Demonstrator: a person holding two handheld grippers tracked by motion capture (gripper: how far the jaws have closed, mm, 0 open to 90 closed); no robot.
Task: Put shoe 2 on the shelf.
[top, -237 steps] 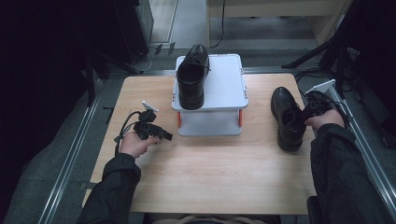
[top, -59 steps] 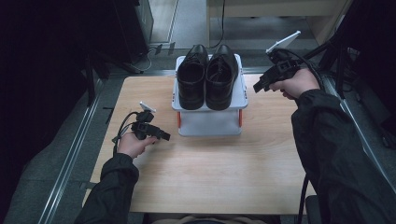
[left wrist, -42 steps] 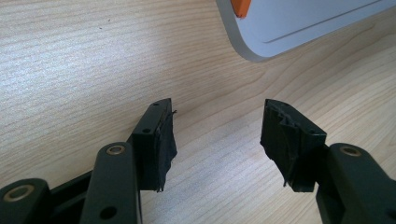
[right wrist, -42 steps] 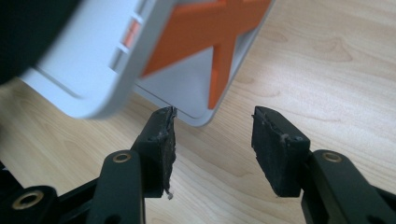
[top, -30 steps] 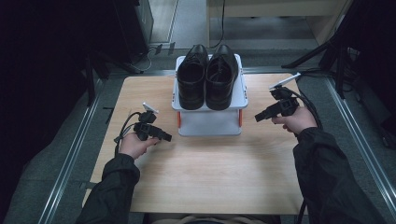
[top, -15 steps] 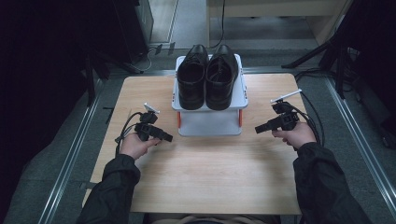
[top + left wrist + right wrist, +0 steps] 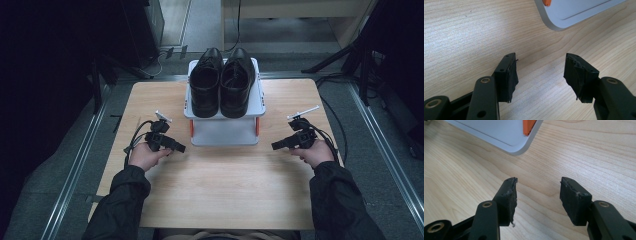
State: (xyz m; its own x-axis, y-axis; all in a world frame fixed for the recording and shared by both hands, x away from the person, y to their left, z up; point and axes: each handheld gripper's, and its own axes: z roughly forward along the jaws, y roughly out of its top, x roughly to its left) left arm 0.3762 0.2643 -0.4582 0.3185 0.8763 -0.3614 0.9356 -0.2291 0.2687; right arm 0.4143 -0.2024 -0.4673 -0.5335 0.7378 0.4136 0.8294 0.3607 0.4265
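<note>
My left claw (image 7: 179, 148) rests low over the table (image 7: 220, 200) at centre left of the high view, jaws wide and empty. My right claw (image 7: 274, 146) sits at centre right, also wide and empty. Between them, the rack (image 7: 224, 132) carries the two shoes (image 7: 222, 82) side by side on top, upper centre.

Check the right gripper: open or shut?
Open. The right gripper shows its two jaws apart with bare table between them, holding nothing.
</note>
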